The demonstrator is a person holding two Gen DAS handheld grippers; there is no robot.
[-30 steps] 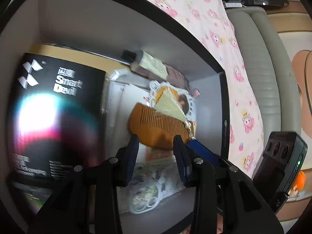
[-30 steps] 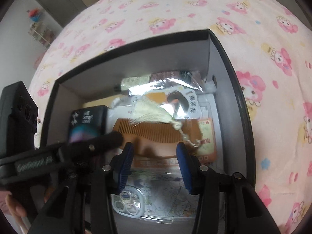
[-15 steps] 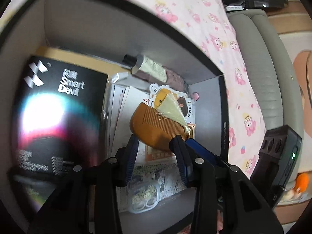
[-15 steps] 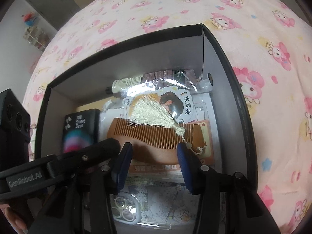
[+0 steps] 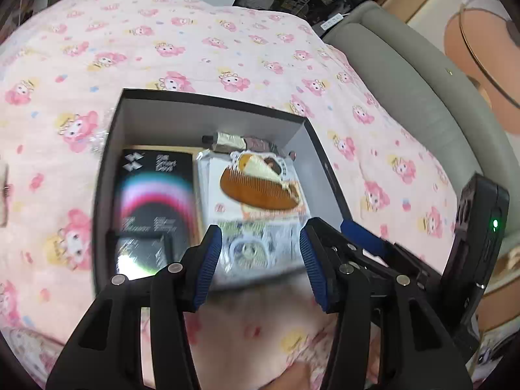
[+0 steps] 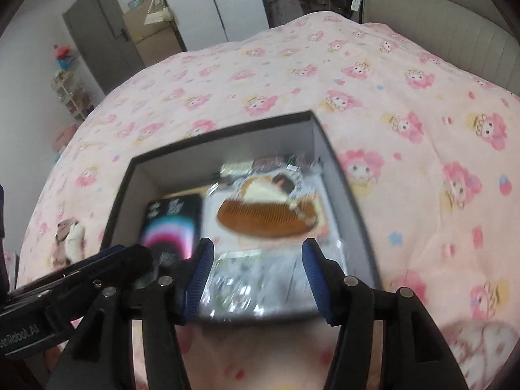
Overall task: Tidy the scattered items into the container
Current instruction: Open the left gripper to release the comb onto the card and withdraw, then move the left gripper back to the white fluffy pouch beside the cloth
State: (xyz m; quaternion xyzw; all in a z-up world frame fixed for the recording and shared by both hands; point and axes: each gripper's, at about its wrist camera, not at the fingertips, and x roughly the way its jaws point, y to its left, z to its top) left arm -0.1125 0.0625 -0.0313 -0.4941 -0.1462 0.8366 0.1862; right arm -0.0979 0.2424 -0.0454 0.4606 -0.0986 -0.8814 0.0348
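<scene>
Left wrist view: the left gripper [image 5: 260, 260] had just been opening, blue-padded jaws apart with nothing between them, hovering above the near edge of the black open-top cardboard box [image 5: 312, 136]. The right gripper [image 6: 255, 276] was likewise just widened and empty, poised over the same box's near side. Inside the box lay a brown wooden comb with a cream tassel [image 5: 256, 188] on top of white packaged sheets [image 5: 253, 250]; a black printed "Smart Devil" carton [image 5: 152, 195] sat to its left, a small tube [image 5: 224, 139] along the far wall. The box rested on a pink cartoon-print bedspread [image 5: 195, 48]. A small plush toy [image 6: 70, 237] lay on the bedspread left of the box. Frames were blurred.
</scene>
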